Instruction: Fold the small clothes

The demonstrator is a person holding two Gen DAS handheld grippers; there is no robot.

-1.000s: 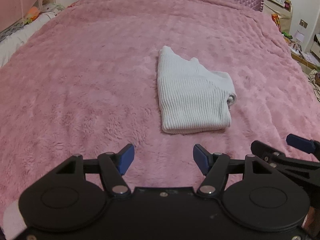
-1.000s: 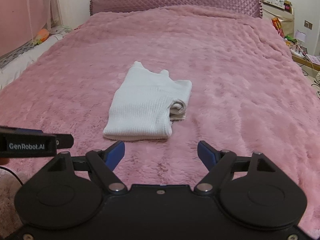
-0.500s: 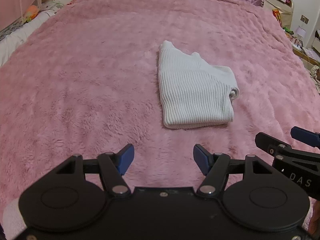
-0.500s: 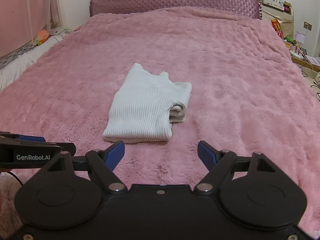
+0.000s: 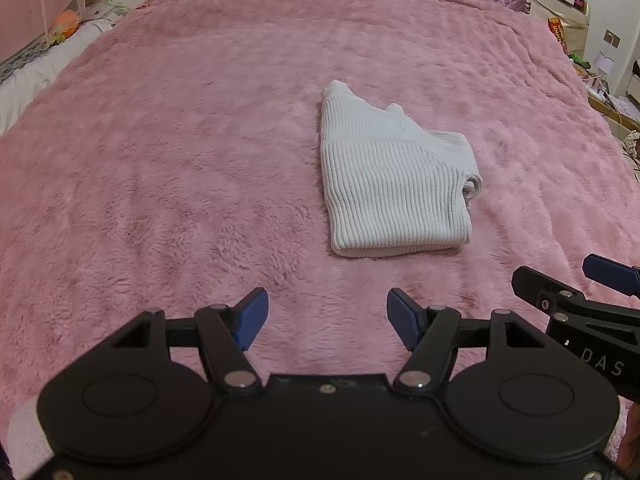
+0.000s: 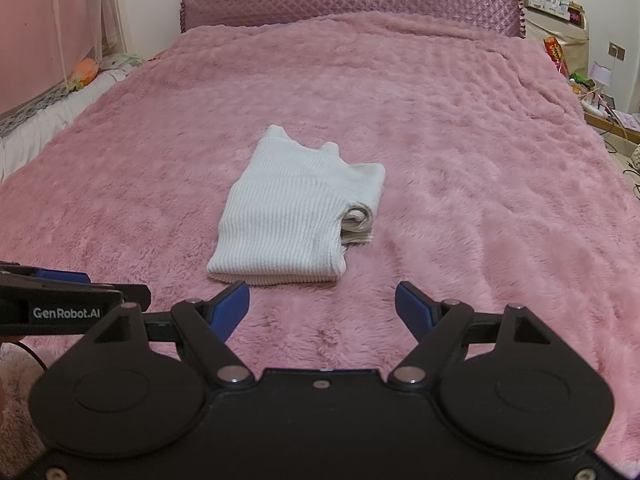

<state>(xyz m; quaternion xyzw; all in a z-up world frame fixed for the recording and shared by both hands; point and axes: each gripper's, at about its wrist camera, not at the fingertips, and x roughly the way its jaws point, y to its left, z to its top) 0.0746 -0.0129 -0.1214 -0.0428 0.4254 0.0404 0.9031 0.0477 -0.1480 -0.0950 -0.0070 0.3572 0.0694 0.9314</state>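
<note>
A white ribbed knit garment (image 5: 388, 184) lies folded into a compact bundle on the pink fluffy bedspread (image 5: 180, 160); the right wrist view shows the same garment (image 6: 296, 220) with its layered edges facing right. My left gripper (image 5: 327, 316) hovers open over the bedspread, short of the garment's near edge, with nothing between its blue pads. My right gripper (image 6: 322, 308) is open too, just before the garment's near hem, and holds nothing. Each gripper shows at the edge of the other's view.
A quilted mauve headboard (image 6: 352, 0) closes the far end of the bed. A cluttered side shelf (image 6: 560, 20) and floor items stand to the right. White bedding with an orange toy (image 6: 86, 70) runs along the left.
Both views have tilted up slightly, so the garment sits a little lower in each picture and more of the headboard shows. The garment itself has not moved, and both grippers stay open.
</note>
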